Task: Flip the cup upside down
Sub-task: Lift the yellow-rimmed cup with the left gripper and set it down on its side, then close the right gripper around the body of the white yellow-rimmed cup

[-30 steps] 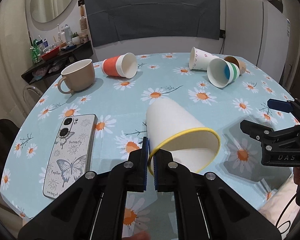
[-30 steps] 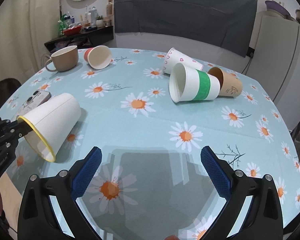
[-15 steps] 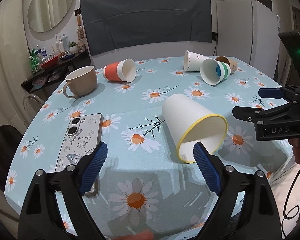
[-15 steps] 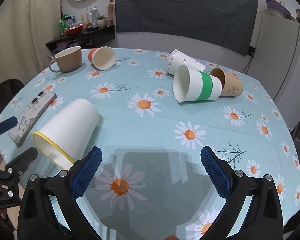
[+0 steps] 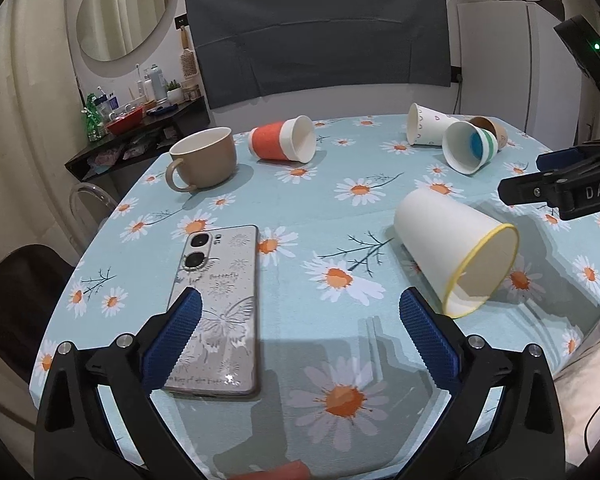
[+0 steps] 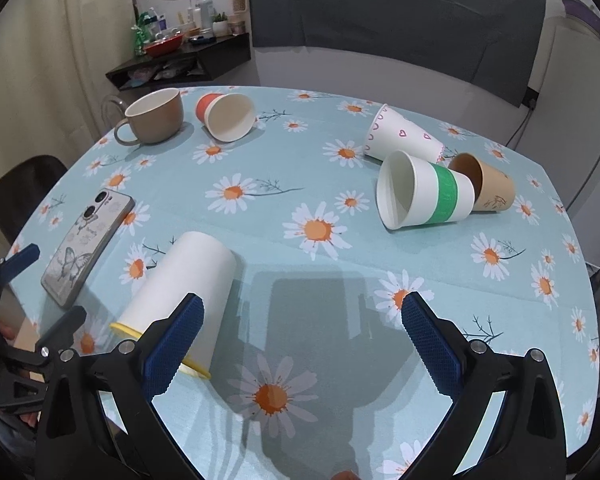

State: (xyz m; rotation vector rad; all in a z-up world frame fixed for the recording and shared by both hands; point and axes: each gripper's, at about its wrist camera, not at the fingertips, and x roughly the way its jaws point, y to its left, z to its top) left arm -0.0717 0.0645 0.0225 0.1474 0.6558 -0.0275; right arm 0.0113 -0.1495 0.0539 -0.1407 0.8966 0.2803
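Left claw [image 5: 300,330] at bottom of frame, jaws spread wide, holding nothing; a phone [image 5: 216,308] lies just beyond its left finger. Right claw [image 6: 300,334] likewise spread and empty, low in its own view. White cup with yellow rim [image 5: 456,246] lies on its side on the daisy-print counter [image 5: 300,208], centre right of the left view, mouth toward the cameras, touched by neither claw. Likely thin paper: light, crushable, prone to roll. Best pinched gently across the wall near the stiffer rim. Farther back: brown mug [image 5: 204,158], orange-banded cup [image 5: 284,143], three more tipped cups upper right.
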